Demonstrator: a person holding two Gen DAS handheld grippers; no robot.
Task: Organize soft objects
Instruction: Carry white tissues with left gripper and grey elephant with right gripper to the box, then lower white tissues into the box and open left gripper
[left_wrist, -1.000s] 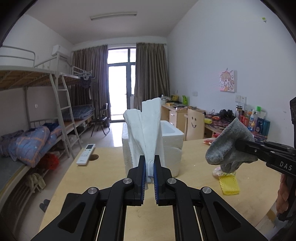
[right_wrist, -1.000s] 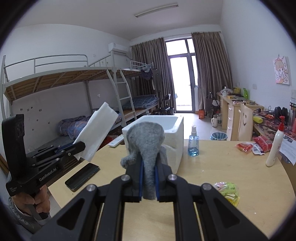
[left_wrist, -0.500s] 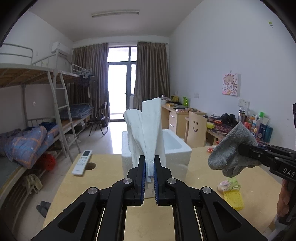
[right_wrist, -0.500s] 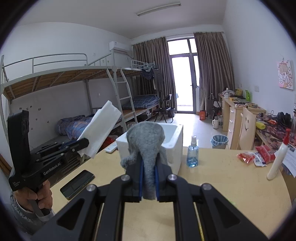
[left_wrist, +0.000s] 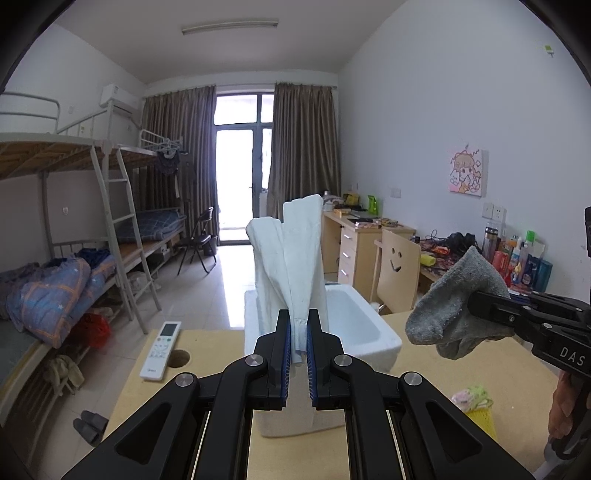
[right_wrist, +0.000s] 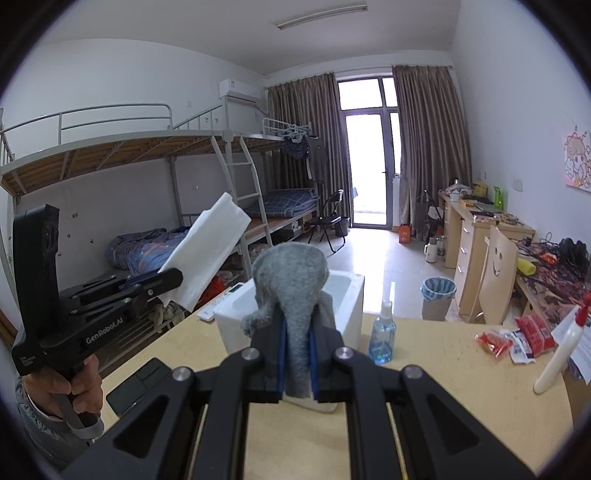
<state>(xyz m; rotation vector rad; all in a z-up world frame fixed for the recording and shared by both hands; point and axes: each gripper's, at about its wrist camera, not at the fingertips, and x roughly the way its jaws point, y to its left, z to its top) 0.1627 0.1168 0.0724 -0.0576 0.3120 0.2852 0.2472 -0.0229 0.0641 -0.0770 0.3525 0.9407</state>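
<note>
Right wrist view: both grippers loaded, above the table.
Right gripper (right_wrist: 296, 354) is clamped on a grey sock (right_wrist: 291, 280), which stands upright before a white foam box (right_wrist: 351, 310). At left, a hand (right_wrist: 79, 387) holds the left gripper (right_wrist: 168, 278), closed on a white cloth (right_wrist: 208, 254). On the table (right_wrist: 443, 402): blue bottle (right_wrist: 382, 332), phone (right_wrist: 138, 384), red packets (right_wrist: 517, 338), white bottle (right_wrist: 561, 350).

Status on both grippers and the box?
Left gripper shut on white cloth. Right gripper shut on grey sock. Foam box open ahead, nothing blocking.
</note>
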